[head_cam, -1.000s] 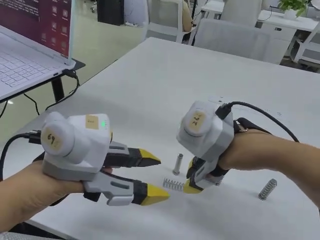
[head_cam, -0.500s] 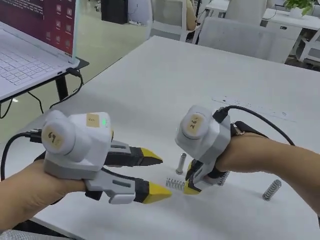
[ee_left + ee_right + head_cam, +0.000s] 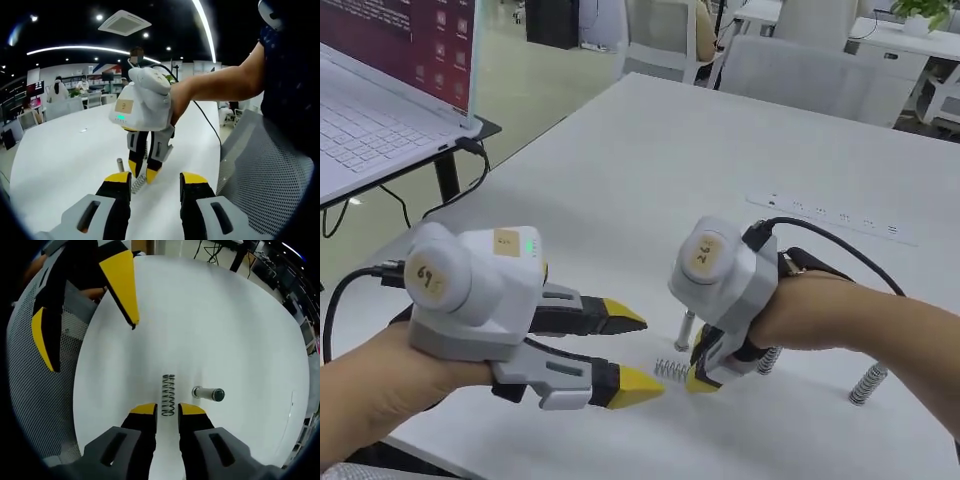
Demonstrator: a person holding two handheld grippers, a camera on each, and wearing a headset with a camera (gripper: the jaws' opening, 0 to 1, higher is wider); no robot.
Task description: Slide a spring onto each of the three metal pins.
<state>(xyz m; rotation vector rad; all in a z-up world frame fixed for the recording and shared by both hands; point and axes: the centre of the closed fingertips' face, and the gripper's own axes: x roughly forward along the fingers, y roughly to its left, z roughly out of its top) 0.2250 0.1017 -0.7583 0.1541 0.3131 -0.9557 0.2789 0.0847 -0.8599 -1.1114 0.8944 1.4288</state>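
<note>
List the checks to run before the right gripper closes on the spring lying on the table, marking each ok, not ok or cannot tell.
1. Spring lined up with the right gripper: ok, its near end lies in the gap between the jaws.
2. Jaws gripping the spring: not ok, a gap shows on each side.
3. Pin bare and standing: ok, it is just beside the spring.
4. Left gripper out of the way: ok, it is open and hovers apart from the spring.
5. Spare springs at hand: ok, two more stand on the table.
</note>
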